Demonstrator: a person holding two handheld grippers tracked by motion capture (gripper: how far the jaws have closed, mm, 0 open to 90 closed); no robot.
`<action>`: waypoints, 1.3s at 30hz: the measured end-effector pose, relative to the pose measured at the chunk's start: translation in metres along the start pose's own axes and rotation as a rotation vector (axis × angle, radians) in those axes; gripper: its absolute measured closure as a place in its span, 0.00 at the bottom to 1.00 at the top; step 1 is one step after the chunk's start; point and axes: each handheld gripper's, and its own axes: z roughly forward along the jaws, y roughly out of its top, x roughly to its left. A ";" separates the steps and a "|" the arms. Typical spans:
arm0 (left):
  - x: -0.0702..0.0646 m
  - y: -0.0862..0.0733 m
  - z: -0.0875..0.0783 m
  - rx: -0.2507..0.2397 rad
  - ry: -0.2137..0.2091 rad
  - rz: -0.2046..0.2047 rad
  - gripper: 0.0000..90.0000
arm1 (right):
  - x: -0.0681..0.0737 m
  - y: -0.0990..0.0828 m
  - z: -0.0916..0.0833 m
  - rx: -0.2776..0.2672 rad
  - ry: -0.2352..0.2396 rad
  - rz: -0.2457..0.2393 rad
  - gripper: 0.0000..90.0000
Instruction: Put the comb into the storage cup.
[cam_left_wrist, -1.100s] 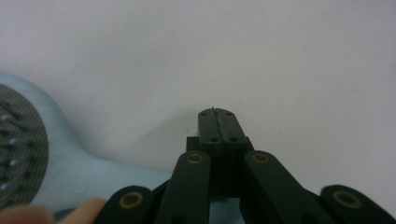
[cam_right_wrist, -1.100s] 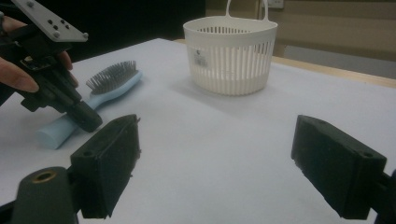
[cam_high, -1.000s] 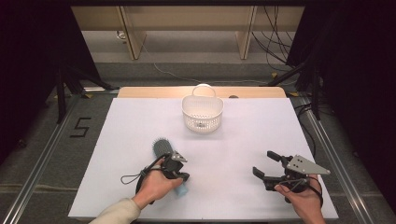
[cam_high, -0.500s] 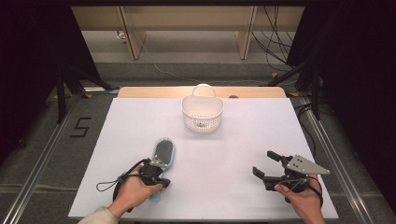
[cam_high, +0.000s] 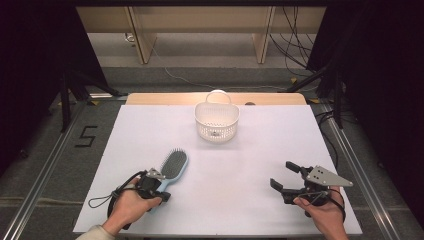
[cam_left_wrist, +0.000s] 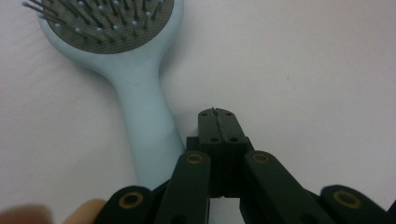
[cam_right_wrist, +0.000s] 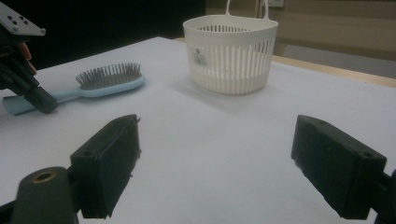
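1. I'm watching the left gripper (cam_left_wrist: 218, 122), jaws pressed together on nothing, beside the hairbrush (cam_high: 172, 166) handle at lower left.
2. Right gripper (cam_high: 286, 176) is waiting spread.
3. I'm judging the brush light, rigid, slippery plastic; I'd pinch mid-handle.

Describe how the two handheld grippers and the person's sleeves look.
Both grippers are black with two blocky jaws and brass-coloured pivot rivets. The right gripper carries a grey three-cornered plate on top; the left gripper trails a thin black looped cable. A pale sleeve cuff shows on the left arm.

Hairbrush (cam_left_wrist: 135, 84) head cut off above
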 end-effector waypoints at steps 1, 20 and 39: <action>0.000 0.000 0.000 0.001 0.004 0.001 1.00 | 0.000 0.000 0.000 0.000 0.000 0.000 0.18; 0.009 -0.004 -0.007 0.028 0.049 0.002 1.00 | 0.000 0.000 0.001 0.001 0.004 -0.003 0.18; 0.002 0.022 -0.031 -0.082 0.155 0.067 0.44 | -0.001 0.000 0.001 0.004 0.001 0.003 0.18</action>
